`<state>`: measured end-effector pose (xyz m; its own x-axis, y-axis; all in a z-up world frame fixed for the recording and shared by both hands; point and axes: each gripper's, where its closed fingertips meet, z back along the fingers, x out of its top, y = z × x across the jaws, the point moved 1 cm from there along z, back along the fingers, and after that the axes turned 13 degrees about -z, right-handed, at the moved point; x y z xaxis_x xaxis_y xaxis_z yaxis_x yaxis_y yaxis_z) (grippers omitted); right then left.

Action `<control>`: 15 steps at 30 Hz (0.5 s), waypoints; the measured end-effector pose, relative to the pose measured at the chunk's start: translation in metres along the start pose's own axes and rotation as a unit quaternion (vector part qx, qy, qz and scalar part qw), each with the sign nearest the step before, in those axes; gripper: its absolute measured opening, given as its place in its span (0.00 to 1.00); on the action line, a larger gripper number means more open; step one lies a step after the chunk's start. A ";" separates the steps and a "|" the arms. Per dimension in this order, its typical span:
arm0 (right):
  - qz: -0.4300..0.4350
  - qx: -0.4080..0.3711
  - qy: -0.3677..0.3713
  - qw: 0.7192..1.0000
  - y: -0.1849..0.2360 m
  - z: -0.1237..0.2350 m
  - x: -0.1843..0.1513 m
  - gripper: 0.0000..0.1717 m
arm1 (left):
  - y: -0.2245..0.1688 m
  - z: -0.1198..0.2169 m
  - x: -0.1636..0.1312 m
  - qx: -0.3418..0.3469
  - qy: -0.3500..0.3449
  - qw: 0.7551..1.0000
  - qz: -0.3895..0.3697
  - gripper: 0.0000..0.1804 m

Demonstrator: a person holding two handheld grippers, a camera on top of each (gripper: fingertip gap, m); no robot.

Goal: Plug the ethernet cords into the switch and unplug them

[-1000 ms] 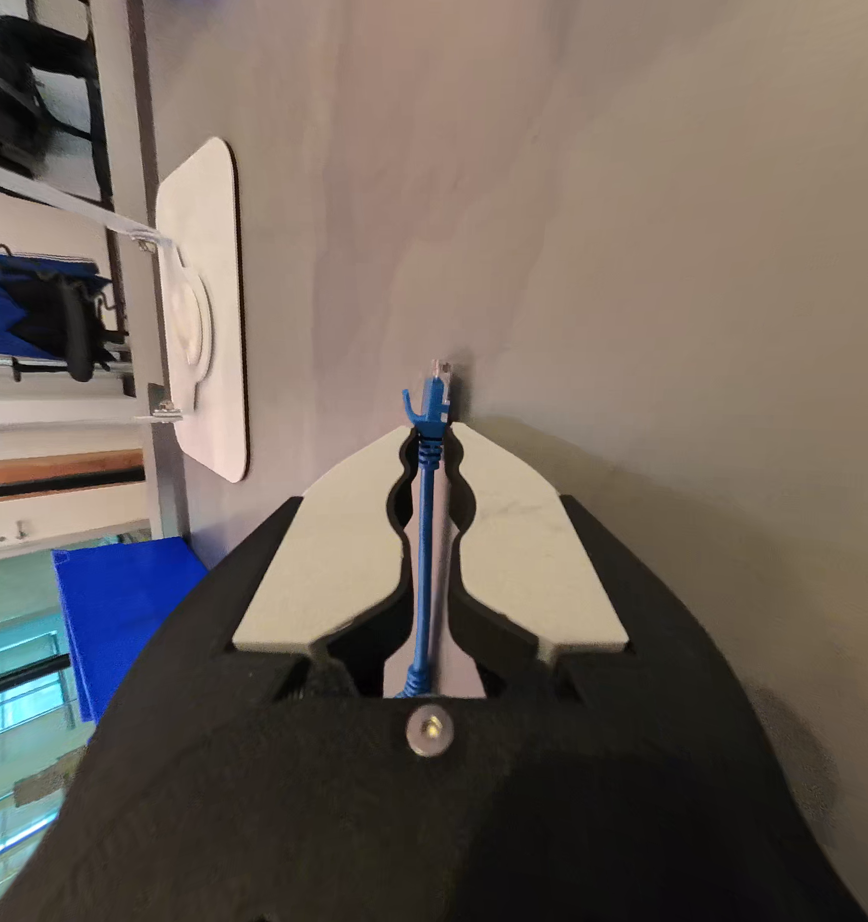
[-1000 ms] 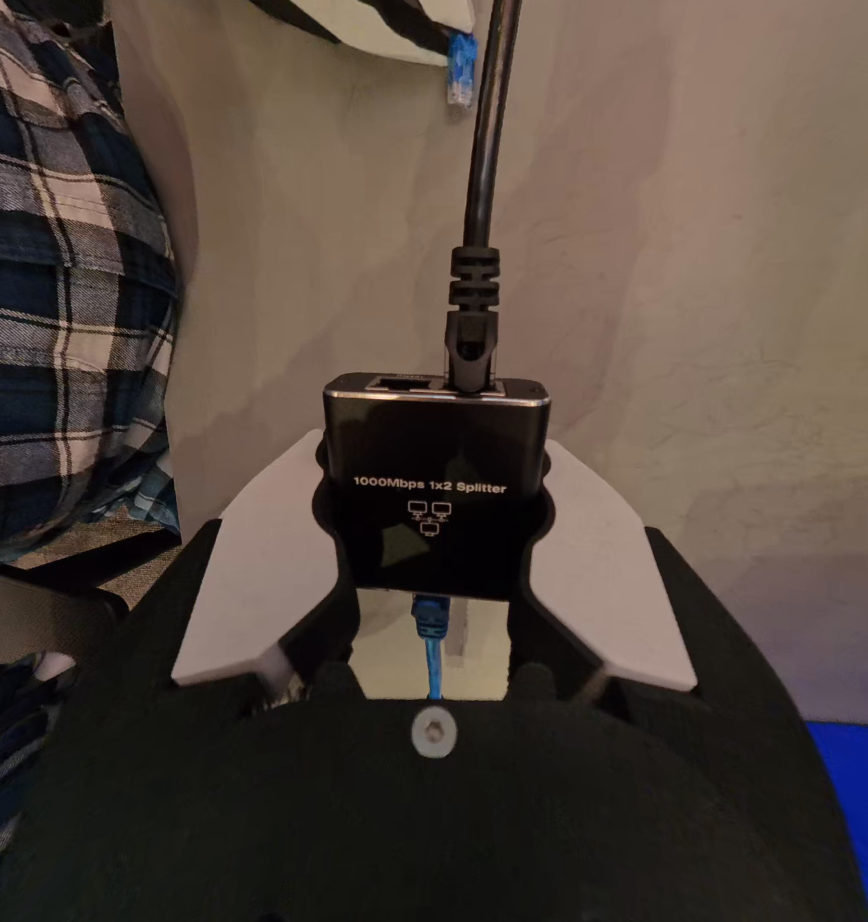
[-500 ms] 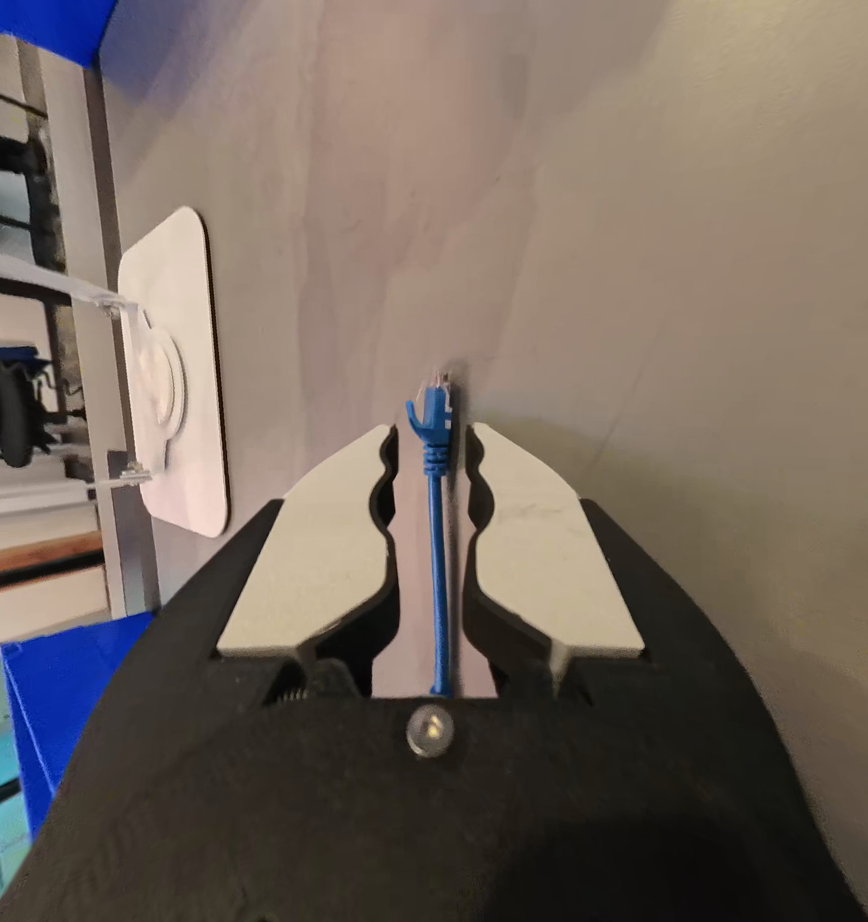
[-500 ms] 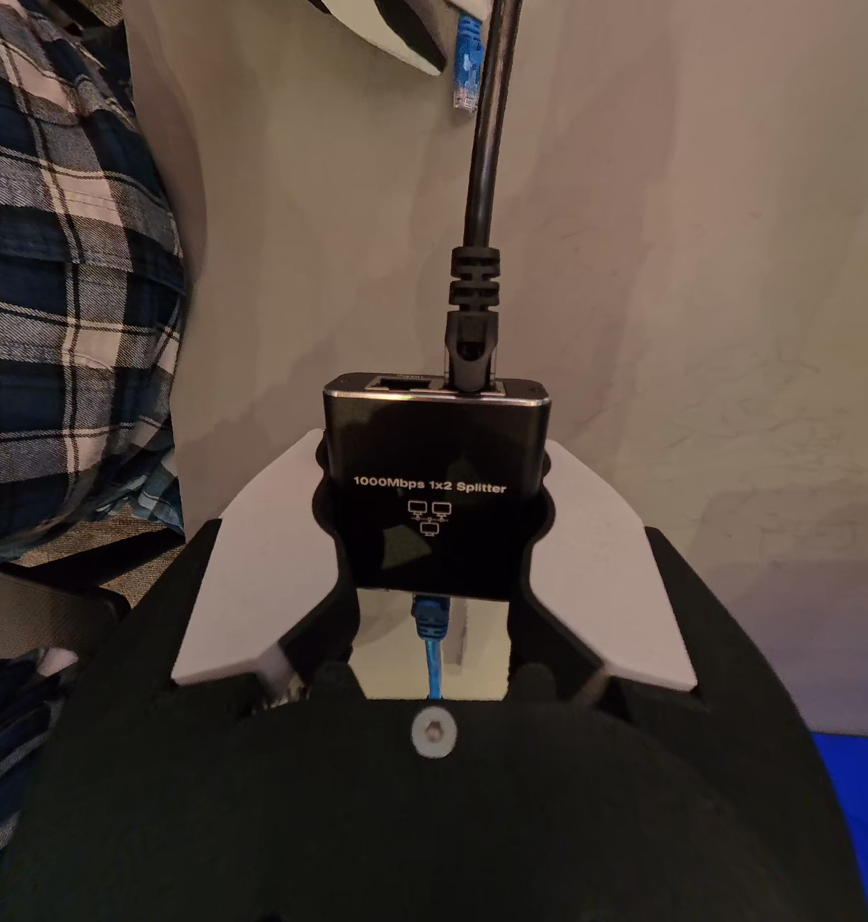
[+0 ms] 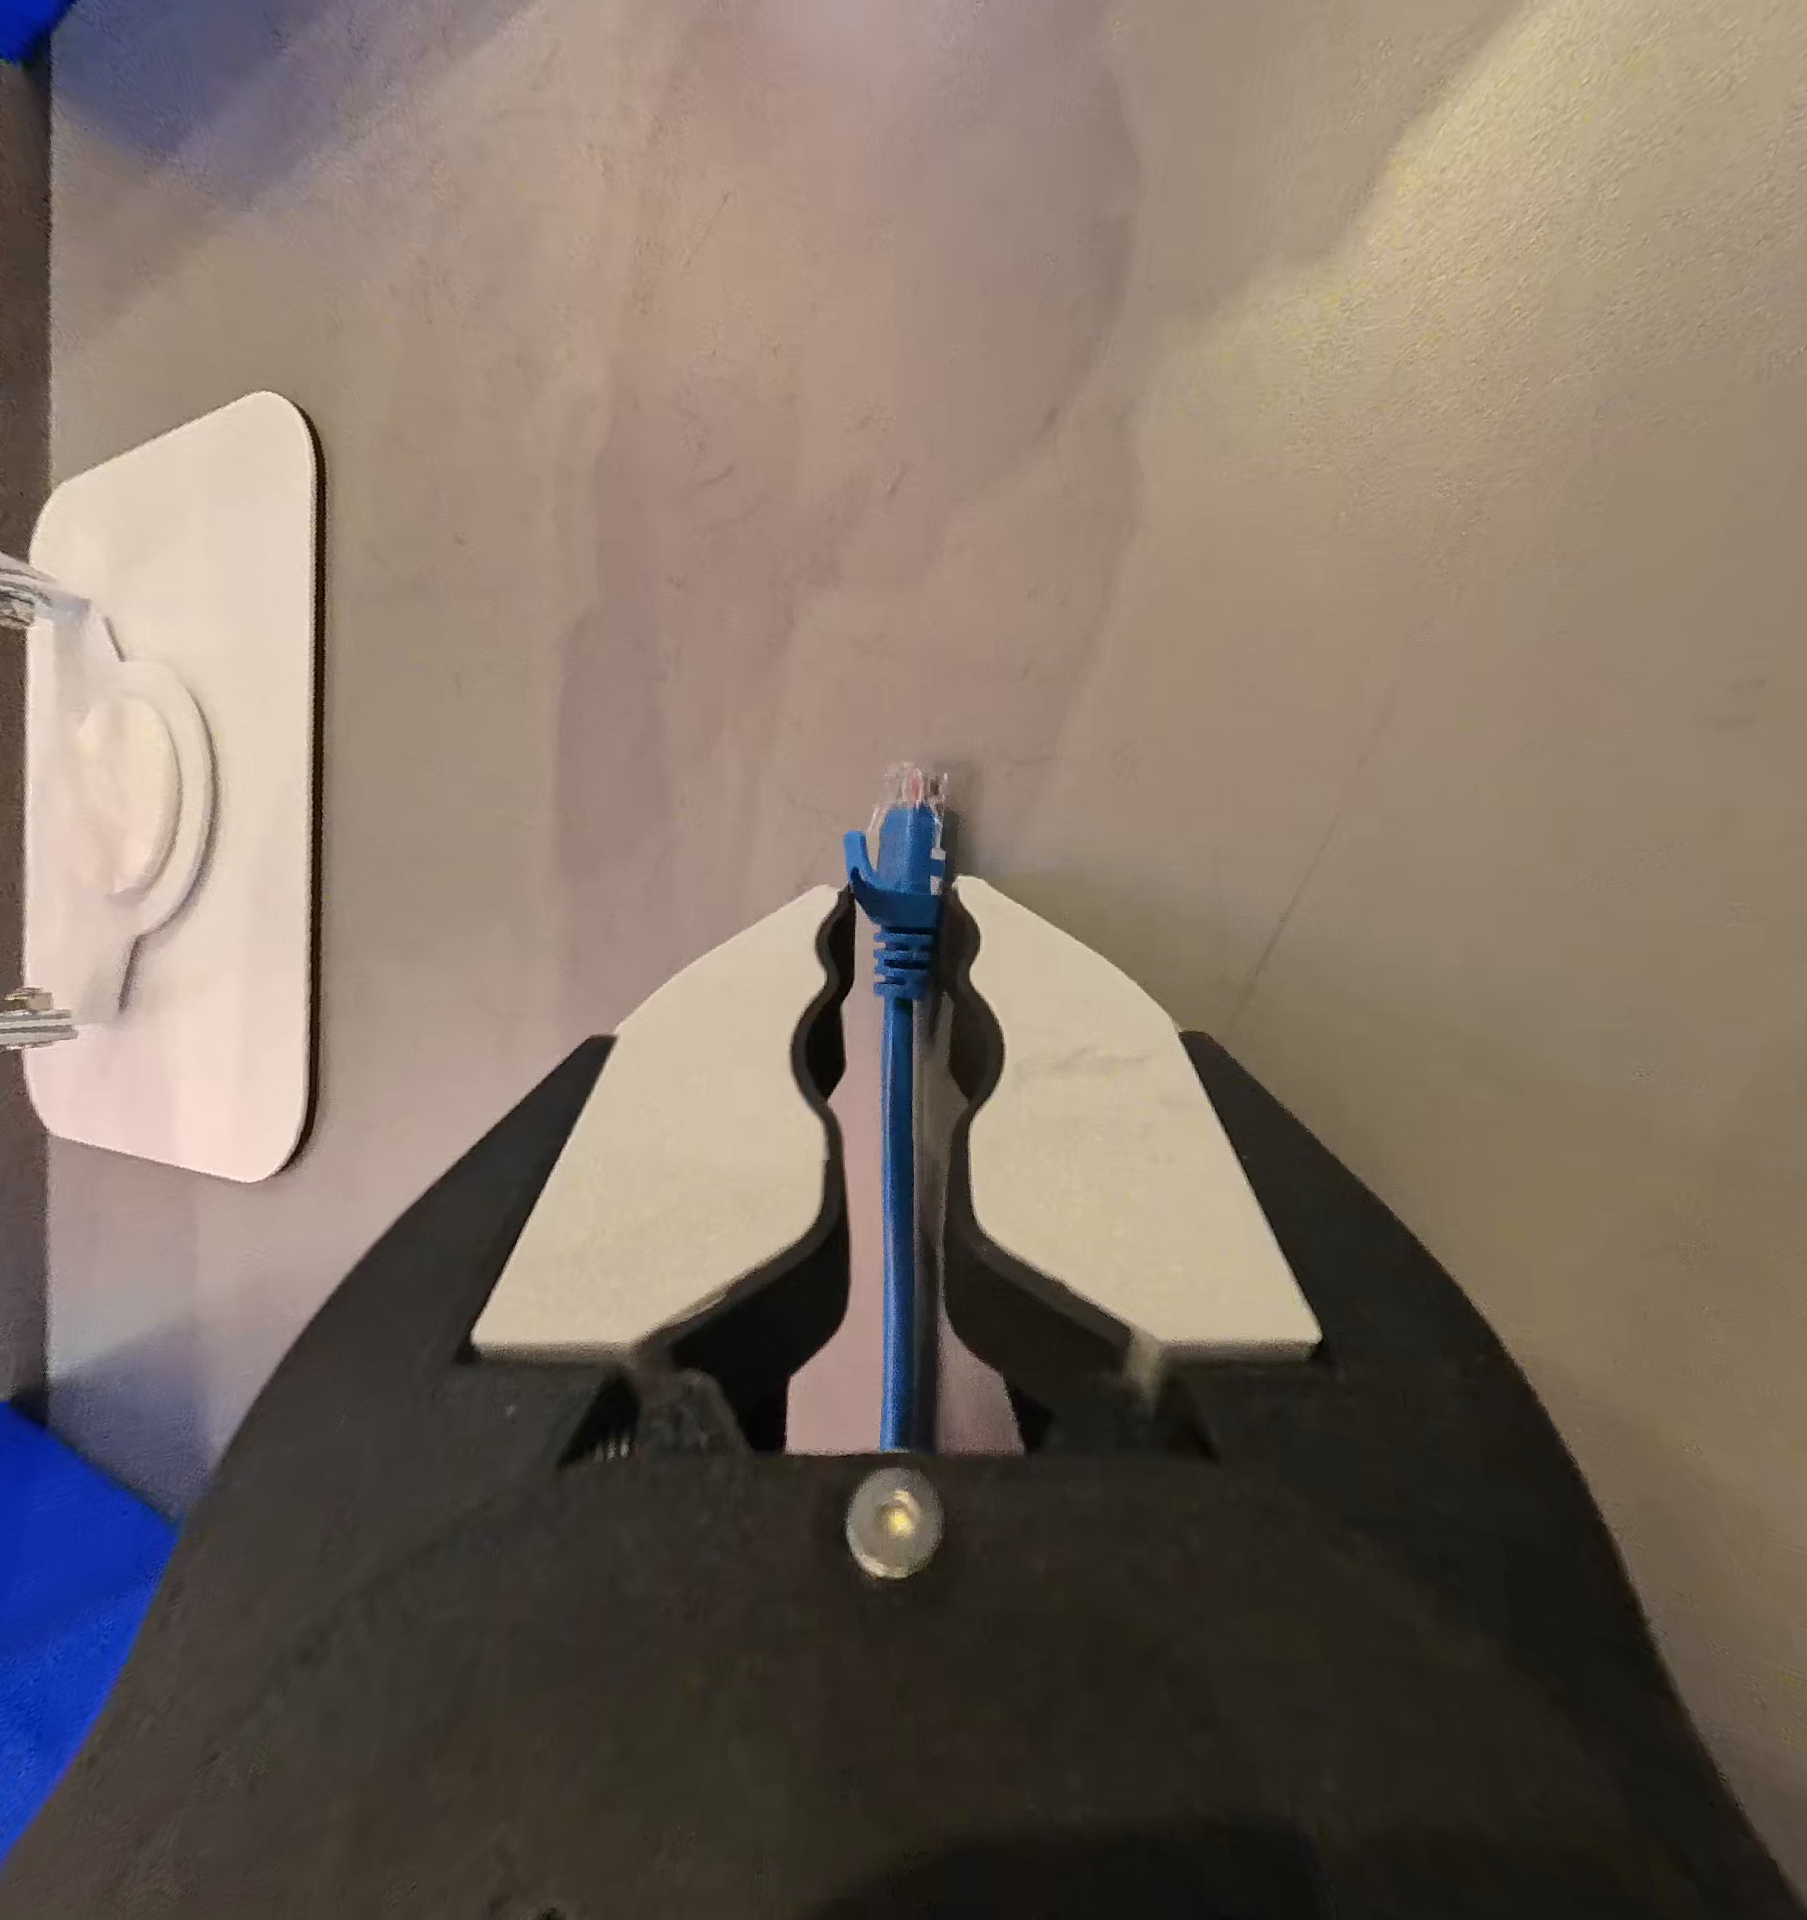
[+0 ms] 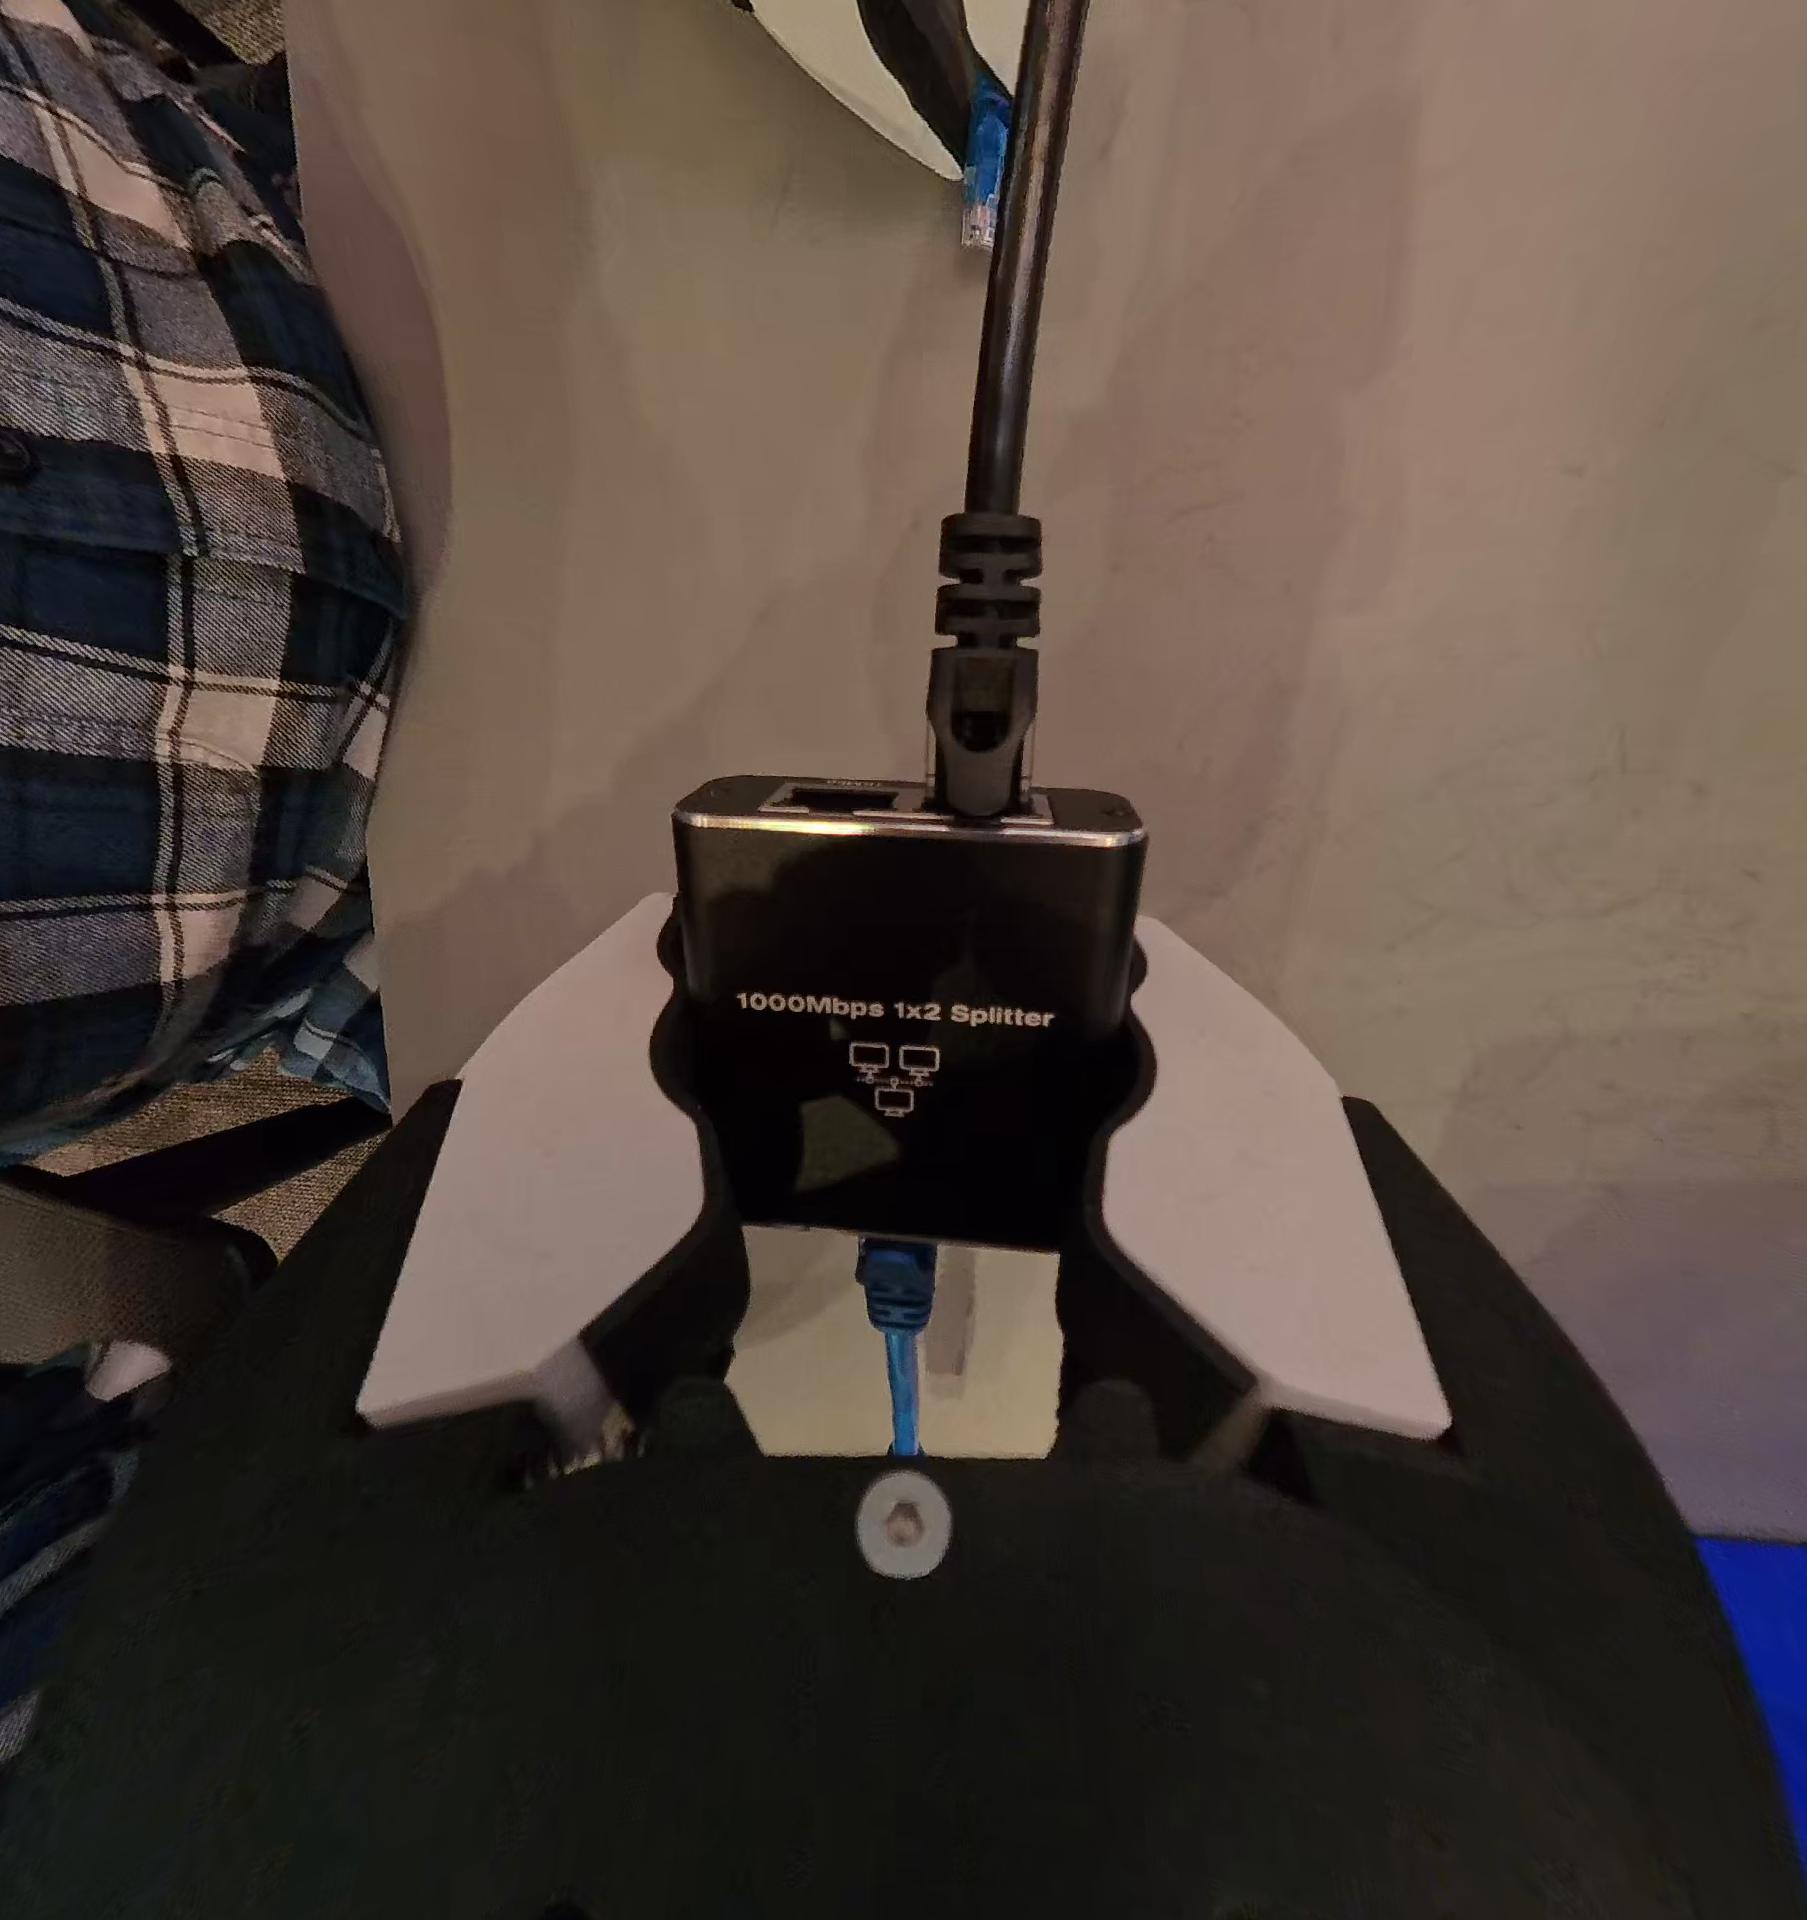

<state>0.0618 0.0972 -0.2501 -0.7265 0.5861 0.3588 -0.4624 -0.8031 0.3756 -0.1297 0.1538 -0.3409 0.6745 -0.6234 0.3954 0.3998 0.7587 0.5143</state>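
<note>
In the left wrist view my left gripper is shut on the boot of a blue ethernet plug. Its clear tip sticks out ahead of the fingertips, and the blue cord runs back between the fingers. In the right wrist view my right gripper is shut on the black switch. A black cord's plug sits in the right far port. The left far port is empty. Another blue plug sits in the near face. The left gripper's blue plug shows at the top, apart from the switch.
A white pad with a clear bracket lies at the left on the grey table. A blue object is at the lower left. A person in a plaid shirt is at the left of the right wrist view.
My left gripper's fingers opened off the cord's ribbed sleeve, then shut again farther forward on the plug's boot. In the right wrist view the blue plug has come lower, closer to the switch. The right grasp is unchanged.
</note>
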 end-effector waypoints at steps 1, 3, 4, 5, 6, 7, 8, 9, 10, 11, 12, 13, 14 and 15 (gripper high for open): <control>0.000 0.000 0.000 1.000 0.000 0.000 0.000 0.44 | 0.000 0.000 0.000 -0.005 -0.005 1.000 0.005 0.08; 0.000 0.000 0.001 1.000 0.001 0.000 0.000 0.44 | -0.001 -0.001 -0.001 -0.017 -0.016 1.000 0.017 0.07; 0.000 0.000 0.001 1.000 0.001 -0.001 0.000 0.44 | 0.000 -0.001 -0.001 -0.016 -0.020 1.000 0.017 0.07; 0.000 0.001 0.001 1.000 0.001 -0.001 0.001 0.44 | 0.000 -0.002 -0.002 -0.014 -0.023 0.999 0.022 0.06; -0.001 0.001 0.000 1.000 0.001 -0.001 0.001 0.44 | 0.000 -0.002 -0.003 -0.013 -0.026 0.999 0.031 0.05; -0.002 0.002 -0.001 1.000 0.001 -0.001 0.002 0.44 | 0.000 -0.002 -0.002 -0.007 -0.029 0.999 0.032 0.05; -0.003 0.003 -0.002 1.000 0.000 -0.001 0.003 0.44 | 0.001 -0.001 -0.003 0.003 -0.024 0.999 0.027 0.05; -0.004 0.003 -0.003 1.000 0.000 -0.002 0.003 0.44 | 0.002 -0.001 -0.004 0.020 -0.010 1.000 0.015 0.05; -0.006 0.002 -0.002 1.000 -0.001 -0.002 0.003 0.44 | 0.002 0.000 -0.004 0.032 -0.001 0.999 0.001 0.05; -0.007 0.003 -0.001 1.000 -0.001 -0.002 0.003 0.44 | 0.004 0.004 -0.001 0.046 -0.004 0.999 -0.004 0.05; -0.008 0.003 0.000 1.000 -0.002 -0.002 0.003 0.44 | 0.008 0.011 0.005 0.061 -0.010 0.998 -0.001 0.05; -0.009 0.004 0.000 1.000 -0.003 -0.002 0.004 0.44 | 0.014 0.020 0.010 0.079 -0.010 0.997 -0.006 0.05; -0.011 0.006 0.002 1.000 -0.003 -0.002 0.004 0.44 | 0.019 0.029 0.016 0.096 -0.006 0.995 -0.018 0.05; -0.014 0.007 0.003 1.000 -0.005 -0.002 0.005 0.44 | 0.026 0.039 0.024 0.114 -0.004 0.993 -0.029 0.05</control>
<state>0.0592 0.1038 -0.2516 -0.7167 0.6078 0.3419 -0.4758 -0.7847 0.3974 -0.1270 0.1508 -0.2885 0.6482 -0.6679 0.3657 0.2874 0.6594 0.6947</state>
